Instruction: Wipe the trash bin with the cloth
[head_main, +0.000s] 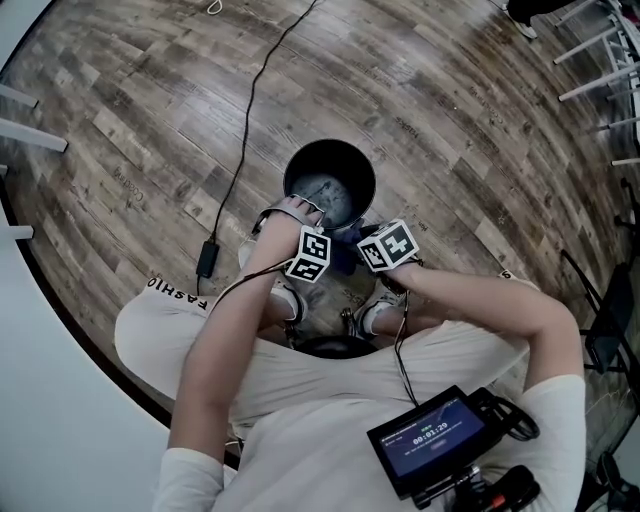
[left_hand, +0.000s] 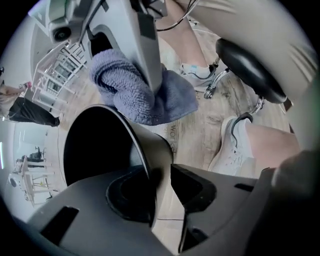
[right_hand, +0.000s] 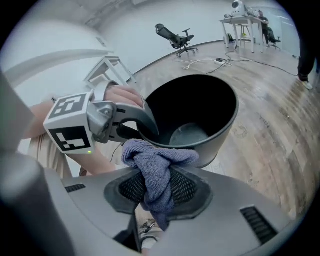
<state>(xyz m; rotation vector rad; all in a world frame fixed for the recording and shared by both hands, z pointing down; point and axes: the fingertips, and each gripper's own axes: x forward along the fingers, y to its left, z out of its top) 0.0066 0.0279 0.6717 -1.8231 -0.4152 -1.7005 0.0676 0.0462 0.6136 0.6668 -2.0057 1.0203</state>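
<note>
— What kind of room is it?

— The floor (head_main: 140, 120) is grey-brown wood planks, and a white wall (head_main: 50, 380) curves along 7 to 9 o'clock of the head view. A black cable (head_main: 250, 110) runs down from 12 o'clock to a power adapter (head_main: 207, 258) at 8 o'clock of the trash bin (head_main: 300, 165). In the right gripper view an office chair (right_hand: 176, 36) and a desk (right_hand: 245, 22) stand well apart from it, by the far wall.

— How does the bin sit?

— It stands upright on the floor at the middle of the head view, just at 12 o'clock of the person's shoes (head_main: 375, 315). Its long axis is vertical. The mouth faces up at the head camera, so the grey bottom shows.

— And the grippers?

— The left gripper (head_main: 305, 213) points steeply down at the rim's 7 o'clock. Its jaws stand apart astride the rim, one inside and one outside, not clamped. The right gripper (right_hand: 155, 187) is near the rim at 5 o'clock, jaws closed on the bunched blue-grey cloth (right_hand: 157, 165), which hangs down between them.

— What can't be made out?

— From the head, the marker cubes (head_main: 310, 255) cover both sets of jaws and most of the cloth, and the bin's outer wall is out of sight. The right gripper's body cuts off the bin's base in its own view. Whether the cloth touches the bin cannot be told.
</note>
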